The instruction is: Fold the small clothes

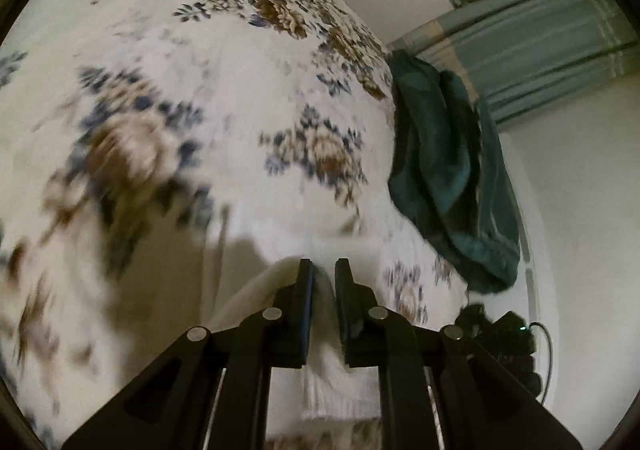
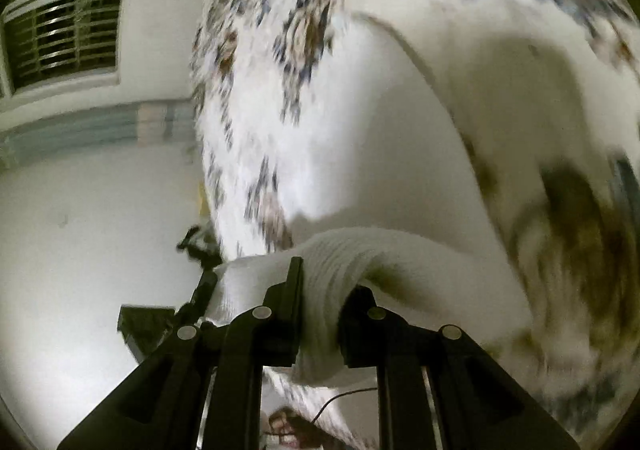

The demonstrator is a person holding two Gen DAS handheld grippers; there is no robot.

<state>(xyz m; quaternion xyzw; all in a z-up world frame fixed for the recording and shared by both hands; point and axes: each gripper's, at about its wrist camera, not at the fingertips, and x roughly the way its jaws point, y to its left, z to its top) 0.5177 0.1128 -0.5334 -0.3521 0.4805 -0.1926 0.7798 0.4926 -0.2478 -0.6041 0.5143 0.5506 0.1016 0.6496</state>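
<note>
A white ribbed knit garment (image 1: 256,290) is lifted off the floral bed sheet (image 1: 224,81). My left gripper (image 1: 324,266) is shut on one edge of it, and the fabric hangs down between the black fingers. In the right wrist view, the same white garment (image 2: 368,250) bunches into a thick roll across my right gripper (image 2: 326,276), which is shut on it. More of the garment spreads over the floral sheet (image 2: 304,37) beyond. Both views are blurred by motion.
A dark green cloth (image 1: 444,165) lies crumpled at the bed's right edge. Beside the bed are pale floor (image 1: 580,209), a black device with a green light (image 1: 504,330) and a cable. A striped blue-grey fabric (image 1: 540,45) and a barred window (image 2: 64,33) sit at the room's far side.
</note>
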